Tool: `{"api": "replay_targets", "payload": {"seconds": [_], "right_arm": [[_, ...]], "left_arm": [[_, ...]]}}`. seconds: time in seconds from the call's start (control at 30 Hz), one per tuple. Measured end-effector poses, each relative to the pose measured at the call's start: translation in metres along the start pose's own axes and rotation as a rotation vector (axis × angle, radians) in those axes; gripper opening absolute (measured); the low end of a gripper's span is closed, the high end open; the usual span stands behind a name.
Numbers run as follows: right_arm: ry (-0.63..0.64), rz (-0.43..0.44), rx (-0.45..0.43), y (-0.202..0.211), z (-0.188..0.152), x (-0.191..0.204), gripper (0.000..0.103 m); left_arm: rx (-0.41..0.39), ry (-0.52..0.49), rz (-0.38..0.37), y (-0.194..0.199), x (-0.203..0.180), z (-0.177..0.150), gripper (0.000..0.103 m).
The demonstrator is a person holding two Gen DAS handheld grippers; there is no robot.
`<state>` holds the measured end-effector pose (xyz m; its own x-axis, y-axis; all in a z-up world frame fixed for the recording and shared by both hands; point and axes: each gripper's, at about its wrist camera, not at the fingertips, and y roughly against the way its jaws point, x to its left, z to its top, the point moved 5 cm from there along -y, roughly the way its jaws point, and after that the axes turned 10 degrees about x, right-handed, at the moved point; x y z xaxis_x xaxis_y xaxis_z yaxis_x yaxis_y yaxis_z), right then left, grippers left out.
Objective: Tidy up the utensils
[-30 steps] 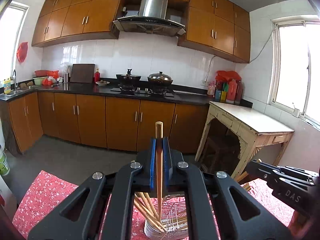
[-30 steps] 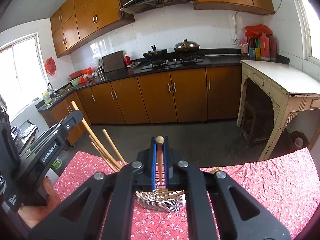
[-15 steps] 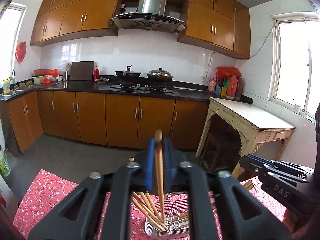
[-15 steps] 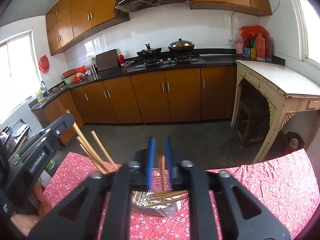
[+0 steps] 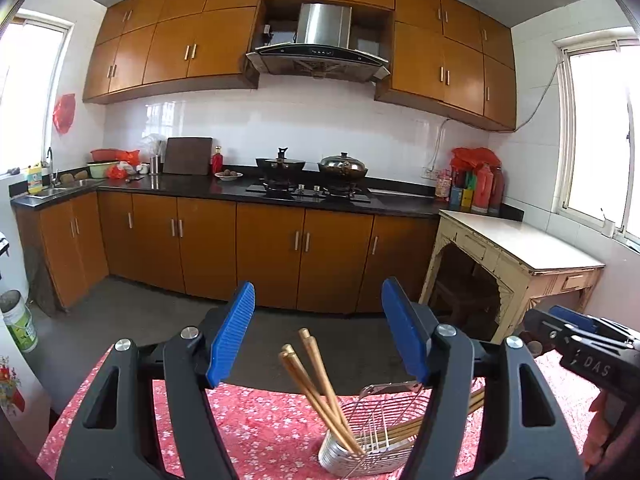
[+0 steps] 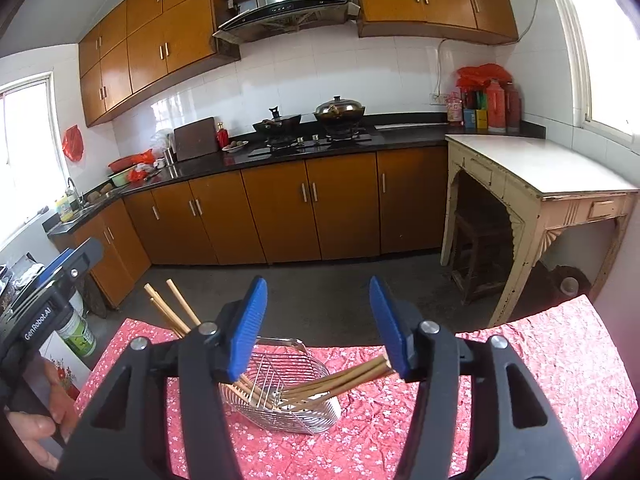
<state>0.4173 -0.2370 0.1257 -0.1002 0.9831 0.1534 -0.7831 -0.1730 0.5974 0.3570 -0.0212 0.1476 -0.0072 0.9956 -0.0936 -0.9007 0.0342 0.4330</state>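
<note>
A wire utensil basket (image 5: 372,440) (image 6: 280,392) sits on the red flowered tablecloth (image 5: 272,420) (image 6: 520,360). Wooden chopsticks (image 5: 316,384) (image 6: 172,312) lean out of its left end, and another bunch (image 6: 344,376) leans to the right. My left gripper (image 5: 318,304) hovers above and short of the basket with its jaws opening. The blue pads touch nothing, and the chopstick tops stand free between them. My right gripper (image 6: 317,292) hovers on the other side, jaws also opening and holding nothing. Each gripper shows in the other's view, the right (image 5: 576,328) and the left (image 6: 60,276).
The tablecloth's far edge drops to a grey floor. Beyond it are brown cabinets and a black counter with two pots (image 5: 312,164). A cream side table (image 5: 516,248) stands at the right. A green-and-white bucket (image 5: 20,320) stands on the floor at the left.
Each gripper was shut on one upright chopstick. Both have let go and spread their jaws wide, and the chopsticks now rest in the basket with the others.
</note>
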Motion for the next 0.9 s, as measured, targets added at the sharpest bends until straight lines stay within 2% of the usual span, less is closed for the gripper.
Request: {"api": "replay_targets", "payload": {"seconds": [0.43, 0.5, 0.63, 0.77, 0.9], "right_arm": [[-0.053, -0.051, -0.063, 0.045, -0.014, -0.016, 0.074], [-0.050, -0.064, -0.085, 0.055, -0.015, -0.014, 0.084], [-0.039, -0.087, -0.137, 0.074, -0.022, -0.010, 0.098], [-0.015, -0.135, -0.183, 0.093, -0.033, -0.004, 0.099], [0.009, -0.225, -0.234, 0.112, -0.044, 0.002, 0.099]], "left_arm": [[0.001, -0.018, 0.053, 0.040, 0.024, -0.010, 0.069], [-0.003, -0.022, 0.059, 0.047, 0.027, -0.010, 0.071], [-0.018, -0.034, 0.075, 0.064, 0.033, -0.013, 0.082], [-0.036, -0.037, 0.090, 0.081, 0.041, -0.021, 0.097], [-0.047, -0.054, 0.109, 0.094, 0.048, -0.029, 0.101]]}}
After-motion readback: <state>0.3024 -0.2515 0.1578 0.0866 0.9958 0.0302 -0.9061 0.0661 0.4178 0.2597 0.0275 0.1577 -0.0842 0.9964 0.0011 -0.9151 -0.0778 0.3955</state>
